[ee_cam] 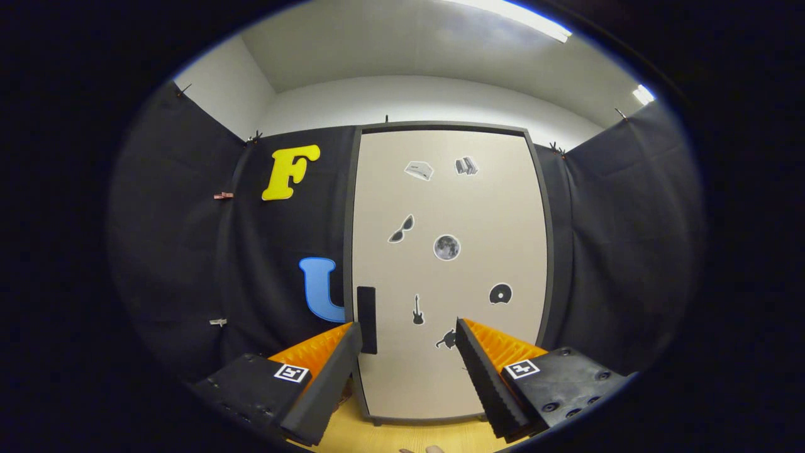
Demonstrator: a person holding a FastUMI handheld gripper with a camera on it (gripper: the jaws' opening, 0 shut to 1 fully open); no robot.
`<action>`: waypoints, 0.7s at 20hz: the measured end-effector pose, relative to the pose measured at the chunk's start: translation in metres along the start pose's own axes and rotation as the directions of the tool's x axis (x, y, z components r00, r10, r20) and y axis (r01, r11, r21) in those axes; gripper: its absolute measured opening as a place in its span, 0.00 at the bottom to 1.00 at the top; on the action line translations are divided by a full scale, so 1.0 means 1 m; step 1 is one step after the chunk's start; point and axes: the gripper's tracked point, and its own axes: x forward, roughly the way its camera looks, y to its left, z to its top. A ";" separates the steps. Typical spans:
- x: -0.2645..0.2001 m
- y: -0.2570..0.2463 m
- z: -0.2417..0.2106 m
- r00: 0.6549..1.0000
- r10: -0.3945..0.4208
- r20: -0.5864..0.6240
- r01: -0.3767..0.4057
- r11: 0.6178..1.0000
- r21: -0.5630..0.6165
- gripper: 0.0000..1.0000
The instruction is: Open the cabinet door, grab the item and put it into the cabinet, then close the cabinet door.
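A tall cabinet [449, 264] stands straight ahead on a wooden table, its beige door shut inside a dark grey frame. Several small stickers dot the door. A black vertical handle [366, 318] sits near the door's left edge, low down, just beyond my left fingertip. My gripper [407, 332] is open, its two fingers spread wide with nothing between them, pointing at the lower part of the door. The fingers are short of the door and touch nothing.
Black cloth walls close in on both sides of the cabinet. A strip of light wooden tabletop [409, 434] lies under the fingers in front of the cabinet's base. White wall and ceiling lights are above.
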 end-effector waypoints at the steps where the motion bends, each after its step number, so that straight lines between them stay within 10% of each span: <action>1: 0.000 0.001 -0.001 1.000 0.001 -0.006 -0.001 1.000 -0.002 0.96; 14: 0.022 0.023 -0.012 1.000 0.019 -0.021 -0.019 1.000 0.018 0.96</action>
